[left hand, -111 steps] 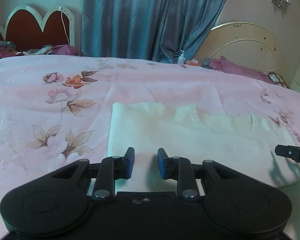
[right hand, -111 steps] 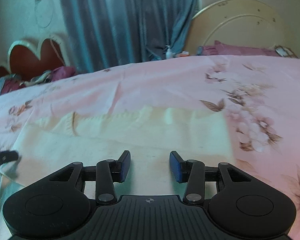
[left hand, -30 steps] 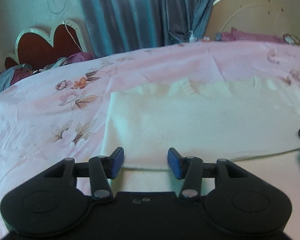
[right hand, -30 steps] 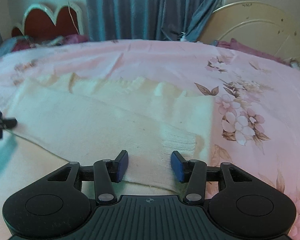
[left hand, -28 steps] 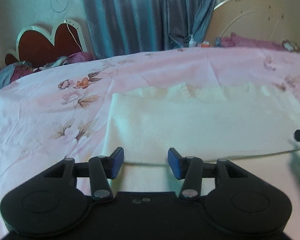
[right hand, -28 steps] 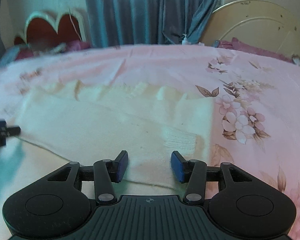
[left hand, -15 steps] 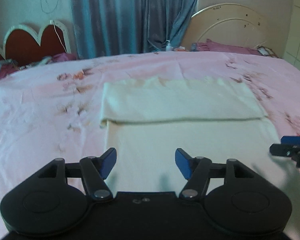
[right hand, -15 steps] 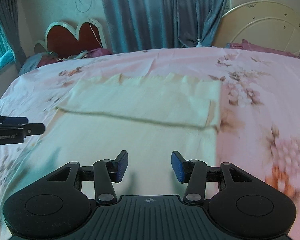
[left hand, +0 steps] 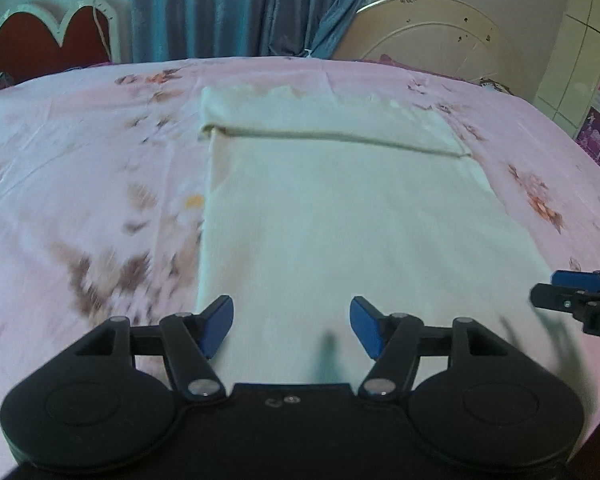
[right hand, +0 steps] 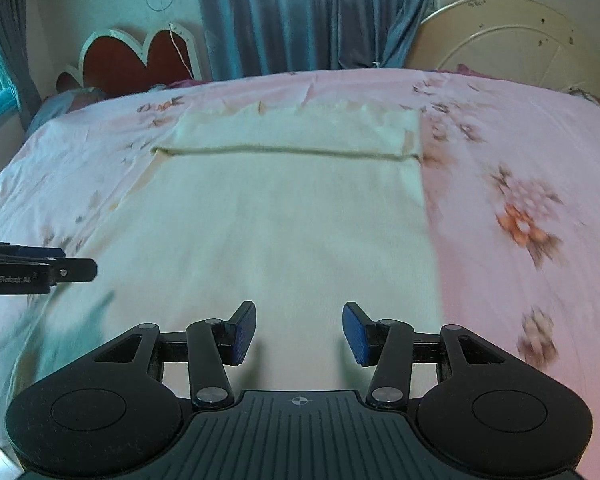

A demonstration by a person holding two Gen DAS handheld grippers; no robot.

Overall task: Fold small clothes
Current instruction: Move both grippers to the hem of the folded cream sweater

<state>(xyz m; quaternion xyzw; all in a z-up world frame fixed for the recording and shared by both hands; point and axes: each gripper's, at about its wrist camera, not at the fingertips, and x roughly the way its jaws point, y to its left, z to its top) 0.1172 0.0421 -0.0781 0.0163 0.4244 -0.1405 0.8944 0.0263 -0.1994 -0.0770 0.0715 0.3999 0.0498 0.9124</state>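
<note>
Our left tongs [left hand: 291, 327] have just been opening and now gape with nothing between them. At their three o'clock, our right tongs [right hand: 299, 332] also stand parted, empty, tilted downward.

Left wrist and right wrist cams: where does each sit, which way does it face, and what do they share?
Left wrist view: on the left gripper, angled down over the cream knitted garment on the pink floral bedsheet; own jaws open and empty, right gripper at the right edge.
Right wrist view: on the right gripper, same downward angle; own jaws open and empty, left gripper at the left edge.
Shared: the garment's folded-over far band, blue curtain, red scalloped headboard.
</note>
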